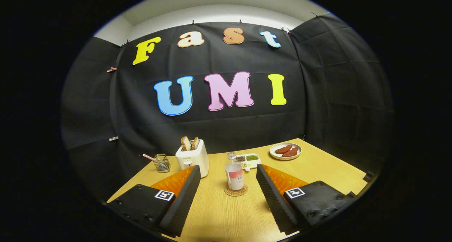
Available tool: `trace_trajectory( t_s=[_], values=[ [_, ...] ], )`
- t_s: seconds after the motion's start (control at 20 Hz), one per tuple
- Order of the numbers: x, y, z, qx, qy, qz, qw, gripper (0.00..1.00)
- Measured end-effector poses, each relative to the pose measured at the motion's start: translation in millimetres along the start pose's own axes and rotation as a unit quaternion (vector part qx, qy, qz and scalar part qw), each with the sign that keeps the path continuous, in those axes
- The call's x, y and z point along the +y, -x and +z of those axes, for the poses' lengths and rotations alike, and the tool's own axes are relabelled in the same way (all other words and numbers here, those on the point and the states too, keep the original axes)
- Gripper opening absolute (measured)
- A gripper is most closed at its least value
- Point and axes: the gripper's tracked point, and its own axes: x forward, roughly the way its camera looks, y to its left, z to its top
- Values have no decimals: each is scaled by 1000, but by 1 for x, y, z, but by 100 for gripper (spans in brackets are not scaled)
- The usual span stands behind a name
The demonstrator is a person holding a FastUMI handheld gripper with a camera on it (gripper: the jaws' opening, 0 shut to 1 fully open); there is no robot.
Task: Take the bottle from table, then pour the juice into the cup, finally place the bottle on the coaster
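Note:
A clear bottle (234, 175) with pink juice in its lower part and a pale label stands upright on a round cork coaster (236, 191) on the wooden table (226, 213). My gripper (228, 172) is open. Its two black ribbed fingers (187, 190) stand wide apart either side of the bottle, not touching it, and the bottle sits between the fingertips. A clear glass cup (162, 163) with a pink straw stands beyond the left finger, at the table's far left.
A white toaster (192, 158) with two bread slices stands behind the left fingertip. A small white tray (249, 159) with compartments of dark and green bits lies behind the bottle. A plate (285, 151) with two reddish pieces sits at the far right corner.

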Motion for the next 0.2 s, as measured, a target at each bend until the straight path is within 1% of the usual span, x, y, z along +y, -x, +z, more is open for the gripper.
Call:
trace_trajectory(
  t_s=[0.2],
  values=[
    [0,1,-1,2,-1,3,1000,98]
  ],
)
